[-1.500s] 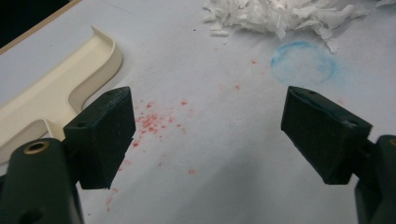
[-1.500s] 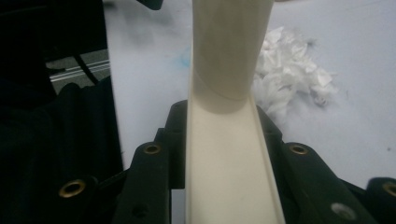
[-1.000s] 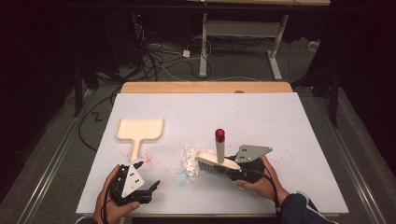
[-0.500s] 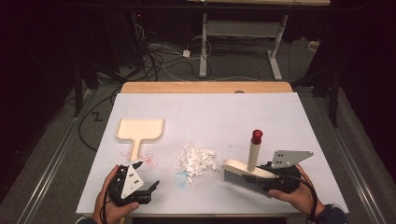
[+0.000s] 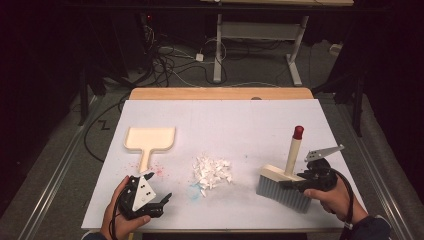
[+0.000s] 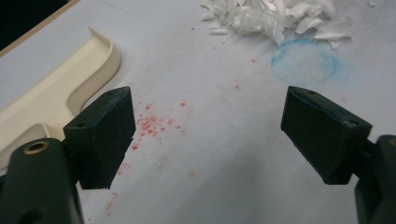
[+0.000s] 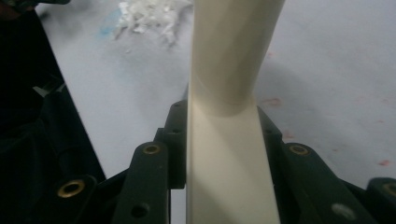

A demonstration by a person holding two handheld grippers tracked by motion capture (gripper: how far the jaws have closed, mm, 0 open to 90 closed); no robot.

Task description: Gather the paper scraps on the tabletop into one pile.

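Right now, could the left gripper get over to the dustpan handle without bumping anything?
Probably yes. The left gripper has its jaws open and empty, and the dustpan lies just ahead of it with bare table between. The paper scraps sit off to the side, and the brush is across with the right gripper.

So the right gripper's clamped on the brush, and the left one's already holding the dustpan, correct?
Not quite. The right gripper is clamped on the brush, but the left gripper holds nothing: the left gripper view shows its jaws open, the dustpan lying beside them.

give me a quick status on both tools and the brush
Right tool shut on brush, right of paper scraps. Left tool open, empty, near dustpan. Nothing in the way.
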